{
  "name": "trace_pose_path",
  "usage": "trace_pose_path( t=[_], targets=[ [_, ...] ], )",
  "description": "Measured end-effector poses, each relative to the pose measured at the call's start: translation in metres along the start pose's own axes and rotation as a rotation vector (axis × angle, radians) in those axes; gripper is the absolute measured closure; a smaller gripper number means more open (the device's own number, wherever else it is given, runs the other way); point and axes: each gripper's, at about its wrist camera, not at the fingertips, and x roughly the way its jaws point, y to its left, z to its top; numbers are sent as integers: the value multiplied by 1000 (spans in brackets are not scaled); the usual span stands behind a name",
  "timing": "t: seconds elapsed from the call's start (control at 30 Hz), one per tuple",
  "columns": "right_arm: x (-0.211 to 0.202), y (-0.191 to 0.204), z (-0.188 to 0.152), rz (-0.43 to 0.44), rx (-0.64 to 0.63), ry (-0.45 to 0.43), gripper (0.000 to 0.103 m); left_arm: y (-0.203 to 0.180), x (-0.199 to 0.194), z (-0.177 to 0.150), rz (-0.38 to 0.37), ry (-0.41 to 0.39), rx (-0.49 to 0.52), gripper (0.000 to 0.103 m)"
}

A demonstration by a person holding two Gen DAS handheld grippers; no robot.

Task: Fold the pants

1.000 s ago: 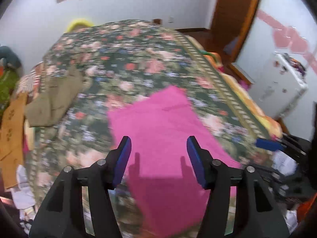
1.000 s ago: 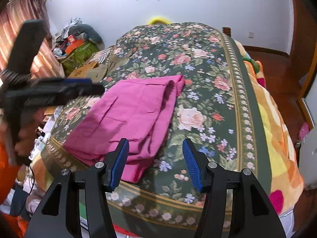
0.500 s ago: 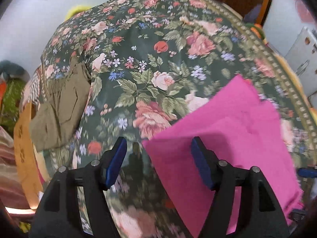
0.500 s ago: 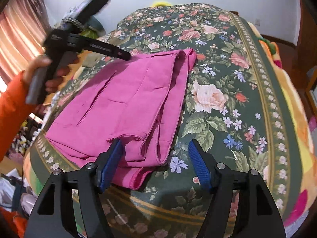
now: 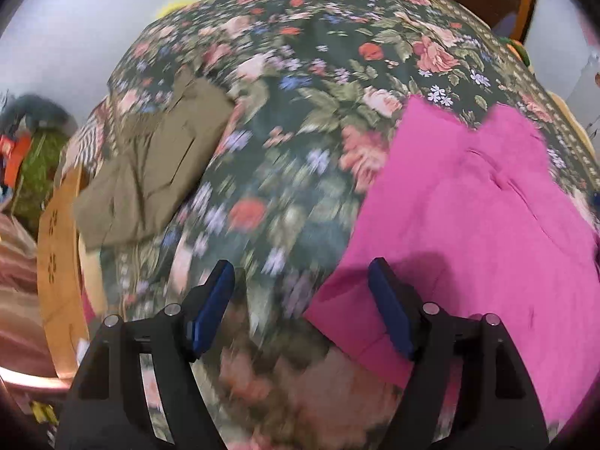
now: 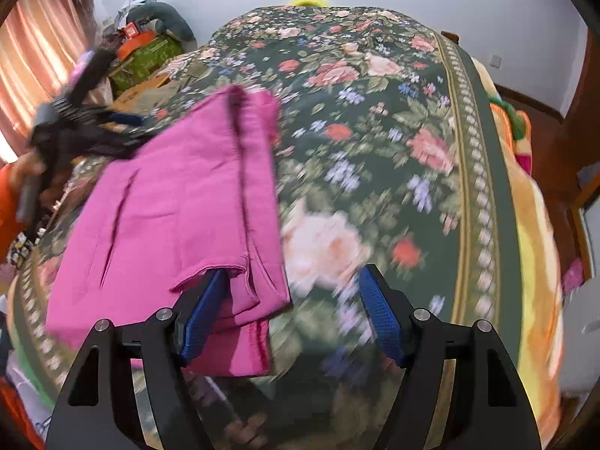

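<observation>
Risk I saw: the pink pants (image 6: 176,202) lay already doubled at the near edge of the bed (image 6: 375,120), several loose layers at each corner, so a pinch could catch only the top layer and skew the fold. Left hand-held gripper (image 5: 300,300) was opening, only a pants corner between its jaws, unpinched; right hand-held gripper (image 6: 292,307) was opening over the hem corner, gripping nothing. Olive garment (image 5: 150,165) lay well apart; nothing blocked me.
</observation>
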Motion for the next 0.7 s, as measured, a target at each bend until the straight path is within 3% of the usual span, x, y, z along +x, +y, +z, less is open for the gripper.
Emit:
trace_pose_path(
  t=[0.2, 0.33, 0.43, 0.7],
  targets=[
    [16, -17, 30, -48, -22, 11, 35, 7, -25, -43, -28, -31, -44, 28],
    [25, -23, 47, -98, 2, 5, 35, 9, -30, -60, -118, -27, -171, 28],
    [21, -23, 57, -172, 25, 1, 35, 5, -34, -64, -148, -25, -199, 29],
    [-27, -3, 37, -130, 47, -59, 34, -4, -43, -72, -146, -55, -205, 29]
  ],
)
